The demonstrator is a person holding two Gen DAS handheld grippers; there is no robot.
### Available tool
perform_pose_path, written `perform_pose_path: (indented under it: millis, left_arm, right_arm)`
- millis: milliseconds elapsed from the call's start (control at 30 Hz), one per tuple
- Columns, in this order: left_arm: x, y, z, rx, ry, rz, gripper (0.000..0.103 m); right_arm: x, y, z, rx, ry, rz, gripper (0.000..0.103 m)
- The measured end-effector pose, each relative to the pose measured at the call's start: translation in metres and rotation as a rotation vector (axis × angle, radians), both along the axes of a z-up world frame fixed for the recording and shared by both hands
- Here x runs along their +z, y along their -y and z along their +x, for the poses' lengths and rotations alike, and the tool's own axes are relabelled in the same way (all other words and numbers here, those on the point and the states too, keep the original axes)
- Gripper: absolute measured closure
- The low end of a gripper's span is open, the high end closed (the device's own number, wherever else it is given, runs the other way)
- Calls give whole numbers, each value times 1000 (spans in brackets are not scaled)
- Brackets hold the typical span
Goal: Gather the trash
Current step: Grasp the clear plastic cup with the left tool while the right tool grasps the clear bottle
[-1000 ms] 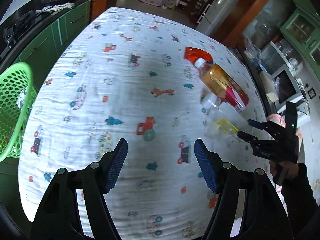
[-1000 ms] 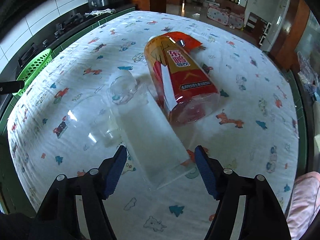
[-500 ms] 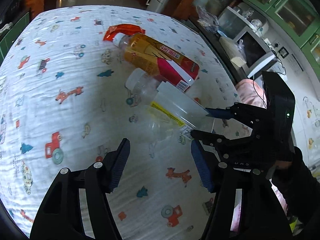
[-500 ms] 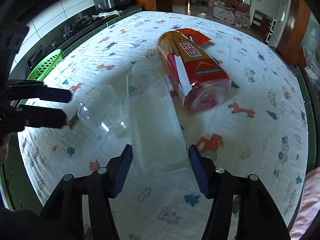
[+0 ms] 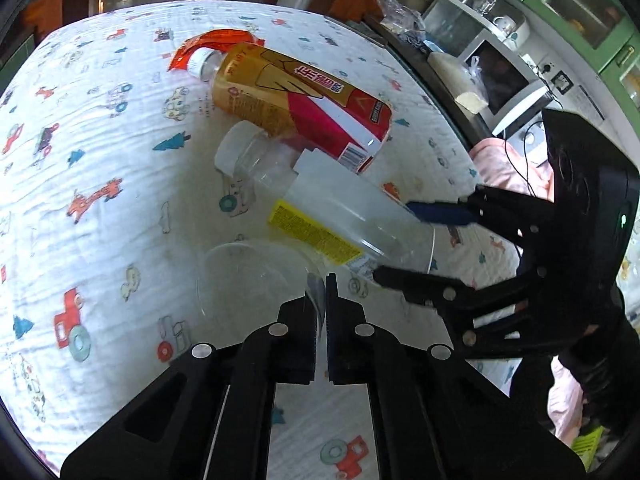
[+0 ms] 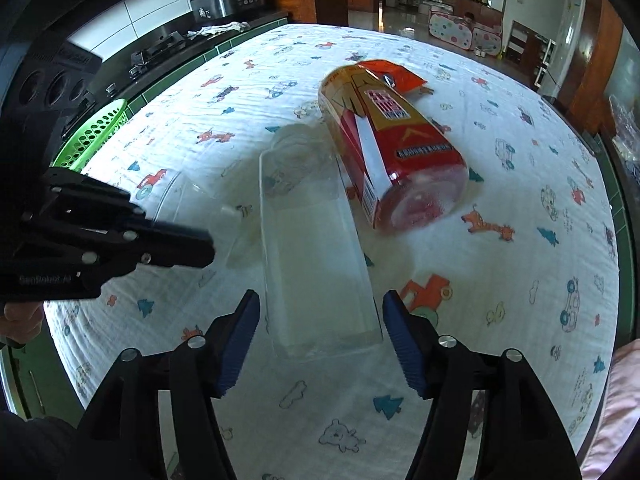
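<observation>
A clear plastic cup (image 5: pixel 256 276) lies on its side on the patterned cloth. My left gripper (image 5: pixel 320 284) is shut on the cup's rim; it also shows at the left of the right wrist view (image 6: pixel 200 246). A clear square bottle (image 6: pixel 316 256) with a yellow label (image 5: pixel 316 236) lies beside the cup. My right gripper (image 6: pixel 320 316) is open with its pads either side of the bottle's base; it also shows in the left wrist view (image 5: pixel 400 236). A red and gold bottle (image 5: pixel 300 100) lies behind, and a red wrapper (image 5: pixel 208 40) lies by its cap.
A green basket (image 6: pixel 96 132) stands off the table's left edge beside a dark counter. A pink cloth (image 5: pixel 508 160) hangs at the right edge. Shelves and a microwave stand behind it. The cloth-covered table (image 6: pixel 520 200) stretches far to the back.
My left gripper swung right toward the trash, came up to the clear cup and shut on its rim. My right gripper moved forward around the clear bottle's base.
</observation>
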State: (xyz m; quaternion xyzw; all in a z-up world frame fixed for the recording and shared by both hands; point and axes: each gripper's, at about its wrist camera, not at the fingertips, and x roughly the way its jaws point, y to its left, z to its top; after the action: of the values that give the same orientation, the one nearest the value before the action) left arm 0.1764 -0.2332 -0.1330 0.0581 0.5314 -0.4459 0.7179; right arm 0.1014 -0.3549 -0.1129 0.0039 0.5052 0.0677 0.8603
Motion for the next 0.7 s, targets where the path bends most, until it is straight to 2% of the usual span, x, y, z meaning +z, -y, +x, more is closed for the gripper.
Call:
perform_pose_path:
  millis: [233,500,567,700]
  left_arm:
    - [8,-40,10,82,4,-24,101]
    - [29,-86,17,162,42,-57,101]
    - [35,-98,18,181,50,-65,101]
    - [47,-127,23,240,66,-74,101]
  right_arm:
    - [-2,-12,25,15,6,-18,39]
    - [-14,-20,52,-28,-2,-25,39]
    - [-15,-23,57,-43,0,-36,46]
    - [-12,-33,60,-39,-6,-20,48]
